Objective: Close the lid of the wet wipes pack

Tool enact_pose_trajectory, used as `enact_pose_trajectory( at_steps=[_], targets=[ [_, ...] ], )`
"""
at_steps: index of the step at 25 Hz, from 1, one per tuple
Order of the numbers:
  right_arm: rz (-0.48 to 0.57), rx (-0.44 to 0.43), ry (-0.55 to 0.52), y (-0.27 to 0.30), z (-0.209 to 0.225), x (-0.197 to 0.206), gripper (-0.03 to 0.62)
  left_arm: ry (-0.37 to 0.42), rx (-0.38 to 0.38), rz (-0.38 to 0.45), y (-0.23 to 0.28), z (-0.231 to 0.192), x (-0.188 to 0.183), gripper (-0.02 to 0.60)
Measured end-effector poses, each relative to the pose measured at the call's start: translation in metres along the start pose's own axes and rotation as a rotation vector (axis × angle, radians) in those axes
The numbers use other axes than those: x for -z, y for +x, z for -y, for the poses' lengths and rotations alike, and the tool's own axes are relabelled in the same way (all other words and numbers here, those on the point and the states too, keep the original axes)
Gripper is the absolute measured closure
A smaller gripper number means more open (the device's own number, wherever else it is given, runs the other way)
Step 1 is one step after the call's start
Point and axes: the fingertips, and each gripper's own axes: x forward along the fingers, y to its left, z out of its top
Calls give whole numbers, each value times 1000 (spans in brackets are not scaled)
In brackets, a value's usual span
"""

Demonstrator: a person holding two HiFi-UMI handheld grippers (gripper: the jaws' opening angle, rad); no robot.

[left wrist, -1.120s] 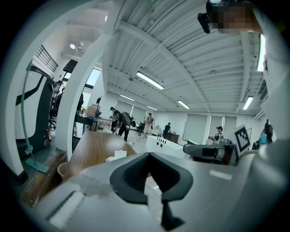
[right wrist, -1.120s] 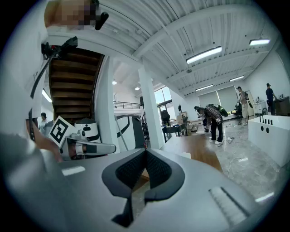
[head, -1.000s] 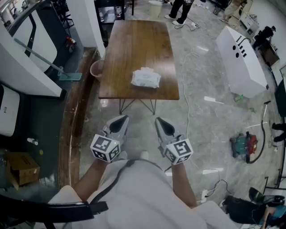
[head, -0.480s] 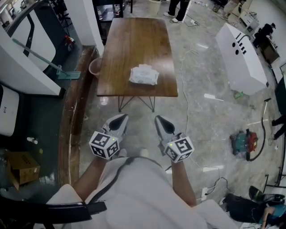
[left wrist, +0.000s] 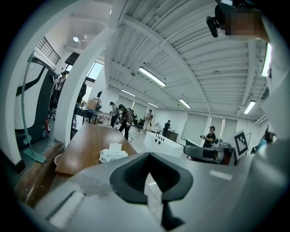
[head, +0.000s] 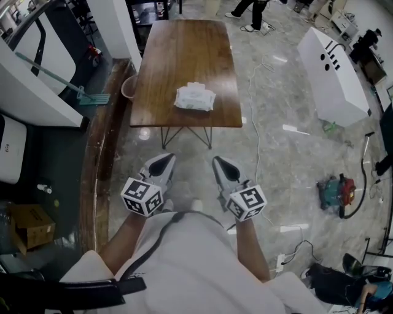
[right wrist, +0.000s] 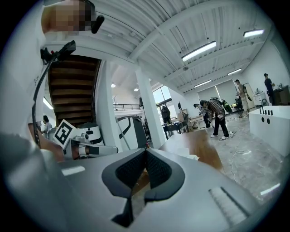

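The wet wipes pack (head: 194, 98) lies white and crumpled near the front edge of the brown wooden table (head: 184, 52). In the left gripper view the wet wipes pack (left wrist: 111, 154) shows its lid flap standing up. My left gripper (head: 164, 158) and right gripper (head: 218, 160) hang side by side over the floor, close to the person's body and well short of the table. Both are shut with nothing between the jaws. The left gripper (left wrist: 148, 154) and the right gripper (right wrist: 146, 149) both point toward the table.
A pink bucket (head: 129, 89) stands by the table's left front leg, beside a long wooden ledge (head: 101, 153). A white cabinet (head: 334, 70) and a green and red machine (head: 336, 196) stand on the floor at right, with cables. People (head: 252, 12) stand beyond the table.
In the head view the table and pack have drifted slightly up and left. Both grippers have edged a little up the picture, still side by side and shut.
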Motion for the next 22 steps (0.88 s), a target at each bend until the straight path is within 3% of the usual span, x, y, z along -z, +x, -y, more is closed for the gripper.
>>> enact_pose_trajectory(
  at_steps=[22],
  targets=[
    [-5,-50,30,-51,40,13,585,45,-56,-10,19,59,21,578]
  ],
)
